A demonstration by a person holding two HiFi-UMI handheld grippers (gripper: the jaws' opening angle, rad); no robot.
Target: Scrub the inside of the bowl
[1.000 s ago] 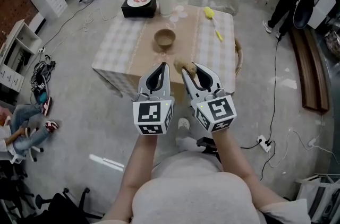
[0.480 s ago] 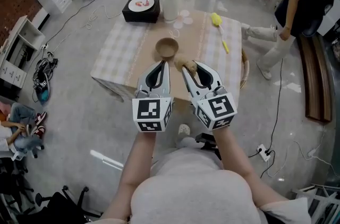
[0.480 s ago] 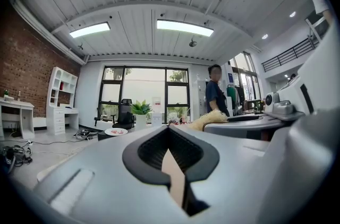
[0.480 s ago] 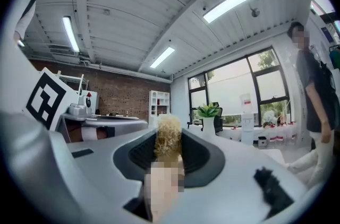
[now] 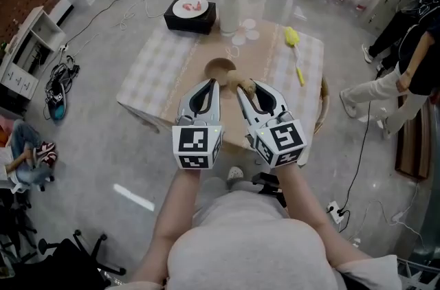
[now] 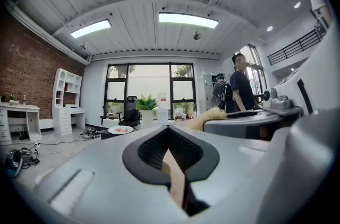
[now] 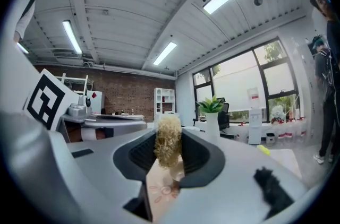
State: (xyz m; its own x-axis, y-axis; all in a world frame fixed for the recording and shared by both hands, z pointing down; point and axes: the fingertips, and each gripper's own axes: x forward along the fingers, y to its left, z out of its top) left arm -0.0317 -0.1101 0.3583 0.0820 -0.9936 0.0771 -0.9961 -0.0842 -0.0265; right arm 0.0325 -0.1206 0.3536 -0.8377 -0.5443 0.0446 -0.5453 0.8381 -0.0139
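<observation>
Round brown bowl on the counter, bare inside; the plate beyond it holds red bits. Near the bowl, the right gripper jaws grasp a fuzzy tan scrubber; the left gripper jaws are clenched, empty.

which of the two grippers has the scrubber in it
The right gripper: its jaws are shut on the tan fibrous scrubber, whose tuft pokes out past the tips. The left gripper is shut too, with nothing between its jaws.

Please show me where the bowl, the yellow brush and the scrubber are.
bowl (image 5: 220, 67): head view, on its inside.
yellow brush (image 5: 291, 37): head view, on its fluffy head.
scrubber (image 7: 169, 139): right gripper view, on its fibrous tuft.
</observation>
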